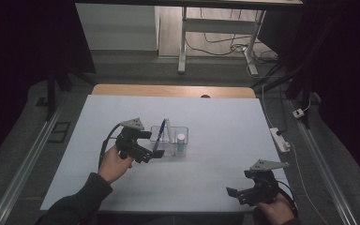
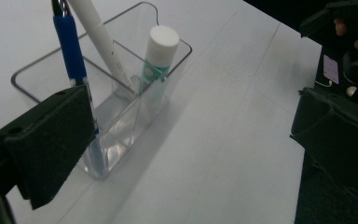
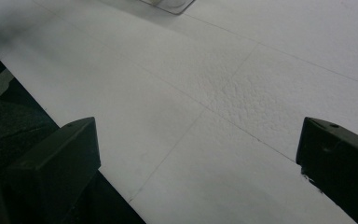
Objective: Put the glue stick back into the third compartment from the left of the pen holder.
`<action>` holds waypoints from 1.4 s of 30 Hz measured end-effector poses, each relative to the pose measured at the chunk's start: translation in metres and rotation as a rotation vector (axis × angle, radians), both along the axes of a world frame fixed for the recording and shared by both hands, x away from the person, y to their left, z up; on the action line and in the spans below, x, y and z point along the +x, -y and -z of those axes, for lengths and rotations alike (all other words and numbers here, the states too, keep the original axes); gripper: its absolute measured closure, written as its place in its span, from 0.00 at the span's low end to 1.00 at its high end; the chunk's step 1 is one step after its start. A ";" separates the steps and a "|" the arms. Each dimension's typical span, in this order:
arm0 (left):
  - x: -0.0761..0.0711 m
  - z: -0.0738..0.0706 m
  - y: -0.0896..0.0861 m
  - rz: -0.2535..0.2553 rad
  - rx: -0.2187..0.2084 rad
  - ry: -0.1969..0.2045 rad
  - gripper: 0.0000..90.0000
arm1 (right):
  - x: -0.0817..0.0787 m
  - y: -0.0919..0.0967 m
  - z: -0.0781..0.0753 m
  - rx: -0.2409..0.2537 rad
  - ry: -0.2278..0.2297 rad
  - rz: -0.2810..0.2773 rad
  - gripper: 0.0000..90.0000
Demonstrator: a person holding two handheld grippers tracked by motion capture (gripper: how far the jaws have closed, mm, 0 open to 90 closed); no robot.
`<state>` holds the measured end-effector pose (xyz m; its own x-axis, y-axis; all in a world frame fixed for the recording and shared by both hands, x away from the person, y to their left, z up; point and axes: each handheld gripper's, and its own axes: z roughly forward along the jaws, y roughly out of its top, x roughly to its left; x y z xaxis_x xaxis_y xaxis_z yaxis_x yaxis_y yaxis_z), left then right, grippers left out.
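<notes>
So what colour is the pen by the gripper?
Blue pen, clearest in the left gripper view.

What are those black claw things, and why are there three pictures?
A person holds a grabbing tool in each hand. One picture looks down from above. There the left gripper reaches a clear box on the white table, and the right gripper waits near the table's front edge. The other two pictures come from small cameras riding on the tools, looking along their black jaws. The left one shows the box up close: a blue pen, a white pen and a white-capped tube stand in it. Both tools are open, holding nothing; the blue pen is right beside one left jaw.
</notes>
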<state>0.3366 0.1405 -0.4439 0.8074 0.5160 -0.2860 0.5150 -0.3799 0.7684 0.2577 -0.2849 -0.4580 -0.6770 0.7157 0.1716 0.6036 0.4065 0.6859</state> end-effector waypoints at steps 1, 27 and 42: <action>-0.002 0.001 -0.002 -0.001 0.001 -0.001 0.00 | 0.000 0.000 0.000 0.002 -0.001 0.000 0.00; -0.065 0.013 -0.068 -0.118 0.007 -0.026 0.00 | 0.000 0.000 0.000 0.000 -0.004 -0.005 0.00; -0.107 0.025 -0.117 -0.232 0.004 -0.060 0.00 | 0.000 -0.001 0.000 -0.004 -0.002 -0.008 0.00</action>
